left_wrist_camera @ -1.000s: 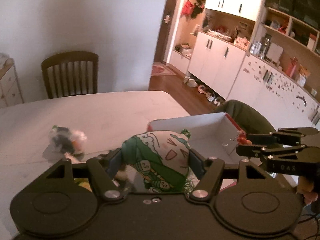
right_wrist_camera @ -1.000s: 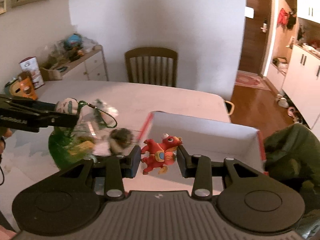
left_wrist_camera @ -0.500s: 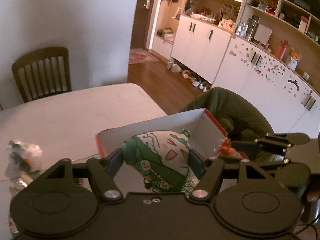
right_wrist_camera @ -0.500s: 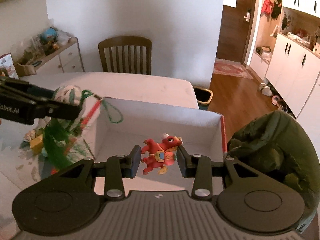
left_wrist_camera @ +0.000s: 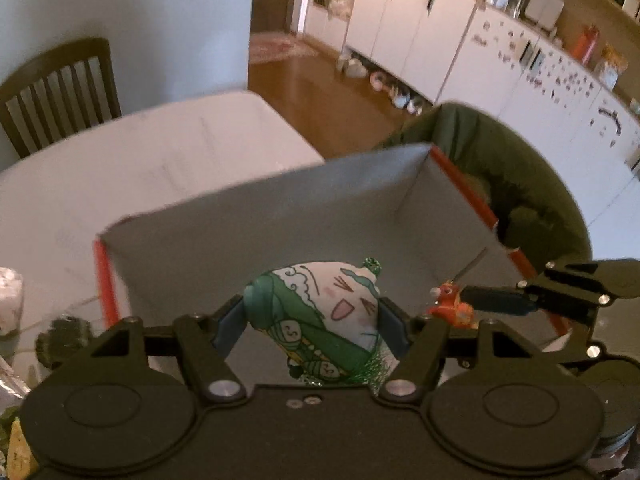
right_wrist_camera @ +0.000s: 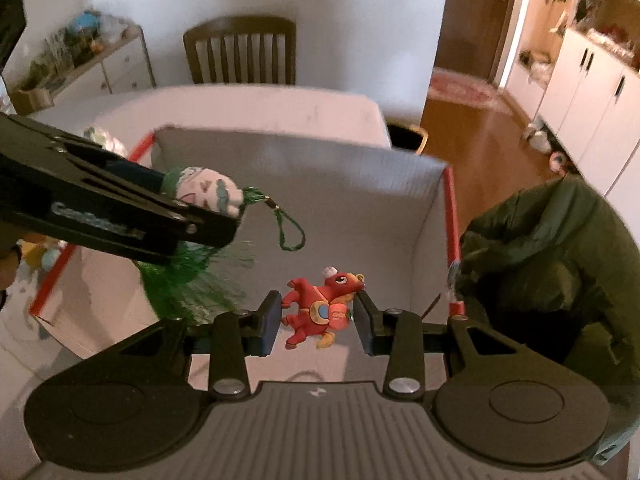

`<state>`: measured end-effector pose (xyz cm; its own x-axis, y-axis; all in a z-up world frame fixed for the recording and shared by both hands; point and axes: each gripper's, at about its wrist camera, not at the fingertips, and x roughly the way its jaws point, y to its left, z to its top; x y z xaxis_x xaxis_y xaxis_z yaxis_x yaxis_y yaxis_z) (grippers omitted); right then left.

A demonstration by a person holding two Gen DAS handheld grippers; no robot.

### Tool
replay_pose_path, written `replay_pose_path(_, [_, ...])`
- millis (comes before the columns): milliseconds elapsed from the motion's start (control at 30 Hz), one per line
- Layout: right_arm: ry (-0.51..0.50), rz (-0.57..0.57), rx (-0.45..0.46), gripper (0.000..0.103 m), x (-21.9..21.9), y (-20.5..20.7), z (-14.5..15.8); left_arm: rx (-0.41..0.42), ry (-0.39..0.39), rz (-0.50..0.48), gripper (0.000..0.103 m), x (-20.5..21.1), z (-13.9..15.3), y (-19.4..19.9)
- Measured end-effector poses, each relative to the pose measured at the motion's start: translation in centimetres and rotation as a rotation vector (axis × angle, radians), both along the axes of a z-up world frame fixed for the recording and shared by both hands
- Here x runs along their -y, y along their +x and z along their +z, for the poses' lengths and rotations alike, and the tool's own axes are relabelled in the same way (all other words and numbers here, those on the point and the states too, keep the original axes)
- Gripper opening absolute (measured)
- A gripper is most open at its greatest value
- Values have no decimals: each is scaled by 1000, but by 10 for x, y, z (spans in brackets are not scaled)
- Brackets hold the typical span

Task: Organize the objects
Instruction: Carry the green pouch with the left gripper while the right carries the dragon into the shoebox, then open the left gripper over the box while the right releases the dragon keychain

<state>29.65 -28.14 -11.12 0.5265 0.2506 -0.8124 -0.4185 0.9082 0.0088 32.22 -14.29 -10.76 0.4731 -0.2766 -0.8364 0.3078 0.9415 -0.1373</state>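
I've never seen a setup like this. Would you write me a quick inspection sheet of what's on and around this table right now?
Surface: pale table, mostly bare at the far end.
Job's things: open grey box with red edges; green-and-white pouch with a green tassel; red dragon figure.
Clutter: small wrapped items left of the box, too blurred to name.
Grippers: left gripper shut on the pouch; right gripper shut on the figure; both held over the box.
Cables: nothing seen.
Surroundings: wooden chair, green jacket beside the box, white cabinets.
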Motion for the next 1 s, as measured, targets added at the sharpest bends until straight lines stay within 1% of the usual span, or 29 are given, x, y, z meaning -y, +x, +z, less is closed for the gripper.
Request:
replay_pose_path(67, [-22, 2, -21, 38, -1, 5, -6, -29, 21, -9, 69, 5, -10, 5])
replay_pose_path(267, [-64, 56, -69, 38, -7, 12, -20, -105, 73, -20, 69, 14, -38, 17])
replay_pose_path(400, [-81, 61, -106, 38, -8, 16, -27, -148, 97, -34, 69, 18, -47, 22])
replay_pose_path(567, [-77, 62, -148, 38, -6, 19, -32, -232, 130, -55, 69, 21, -58, 28])
replay_pose_path(733, [-83, 71, -176, 38, -7, 22, -33, -254, 136, -57, 73, 21, -61, 31])
replay_pose_path(867, [-84, 72, -195, 38, -10, 22, -34, -268, 134, -57, 72, 19, -63, 31])
replay_pose_path(900, [-90, 72, -195, 38, -11, 22, -34, -264, 136, -57, 74, 19, -62, 30])
replay_pose_path(1000, [-91, 71, -205, 38, -11, 25, -34, -250, 128, -53, 85, 16, -59, 27])
